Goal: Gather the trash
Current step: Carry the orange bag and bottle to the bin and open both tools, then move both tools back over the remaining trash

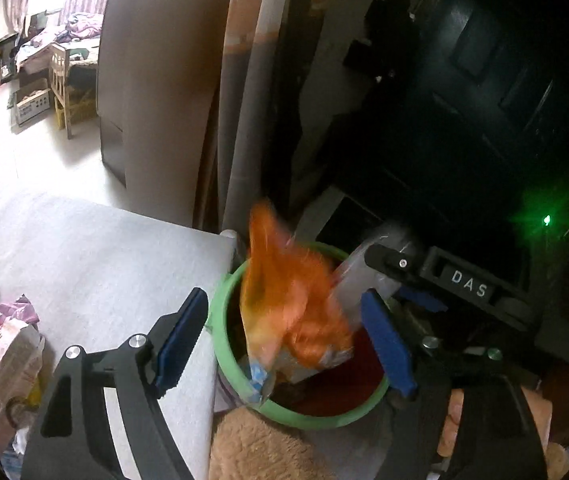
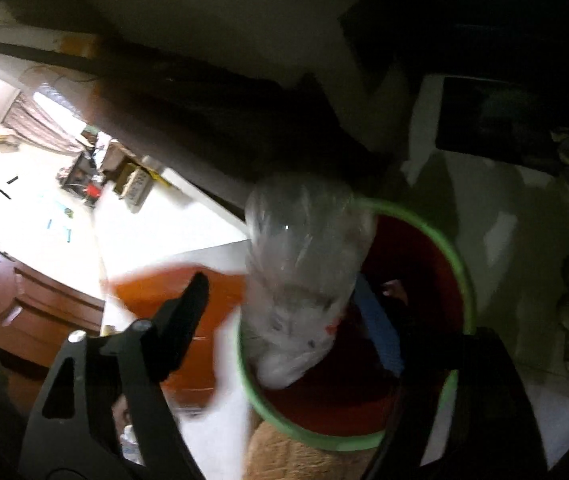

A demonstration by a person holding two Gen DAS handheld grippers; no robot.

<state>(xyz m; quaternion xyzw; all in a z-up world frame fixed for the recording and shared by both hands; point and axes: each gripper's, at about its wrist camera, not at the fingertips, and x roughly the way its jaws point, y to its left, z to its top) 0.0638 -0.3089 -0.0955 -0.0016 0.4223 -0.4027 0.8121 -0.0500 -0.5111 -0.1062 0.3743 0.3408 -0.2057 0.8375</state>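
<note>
A round bin with a green rim (image 1: 220,344) and a red inside stands beside the table. In the left wrist view an orange wrapper (image 1: 292,304), blurred, hangs over the bin's mouth between the blue pads (image 1: 182,340) of my left gripper (image 1: 284,340). The jaws stand wide and neither pad touches the wrapper. A clear plastic bottle (image 2: 304,280), also blurred, points down into the bin (image 2: 464,272). It lies between the spread fingers of my right gripper (image 2: 284,316), free of the left finger (image 2: 188,308). That right gripper (image 1: 384,264) also shows above the bin's far side.
A table under a white cloth (image 1: 84,260) runs left of the bin, with a heap of wrappers and packets (image 1: 4,344) at its left end. A tan fuzzy fabric (image 1: 260,448) lies below the bin. A dark cabinet (image 1: 484,120) rises behind.
</note>
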